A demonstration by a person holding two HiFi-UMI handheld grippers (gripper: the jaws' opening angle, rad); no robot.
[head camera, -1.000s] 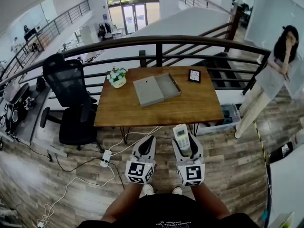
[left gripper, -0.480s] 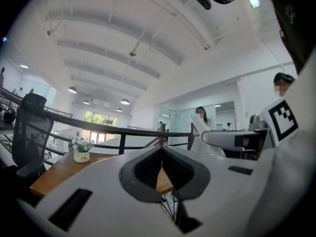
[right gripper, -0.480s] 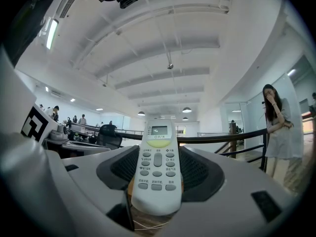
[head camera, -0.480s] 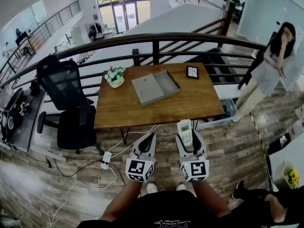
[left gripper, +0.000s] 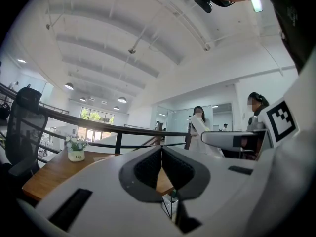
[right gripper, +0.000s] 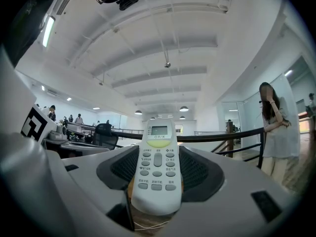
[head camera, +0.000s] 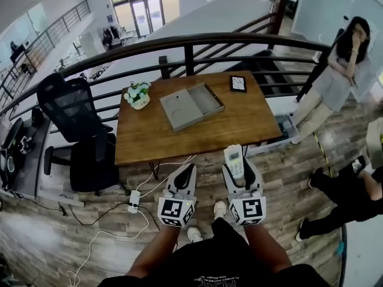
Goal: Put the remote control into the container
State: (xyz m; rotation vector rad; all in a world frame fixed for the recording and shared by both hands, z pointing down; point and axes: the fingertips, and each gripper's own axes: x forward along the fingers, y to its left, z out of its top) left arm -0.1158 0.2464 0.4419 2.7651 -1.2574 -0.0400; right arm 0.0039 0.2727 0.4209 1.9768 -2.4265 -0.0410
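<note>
Remote control (right gripper: 157,168) sits clamped lengthwise between the jaws of the right gripper (head camera: 241,172), at near right, secured for carrying. The left gripper (head camera: 186,176) beside it is pinched closed, empty. Farther off, the open container (head camera: 190,104) waits on the table (head camera: 239,127).

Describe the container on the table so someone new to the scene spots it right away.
Find the wooden table standing against the dark railing. Near its middle, between the potted white flowers on the left and a small dark framed object on the right, lies the container. It is the only flat grey box there, opened out into two shallow halves.
</note>
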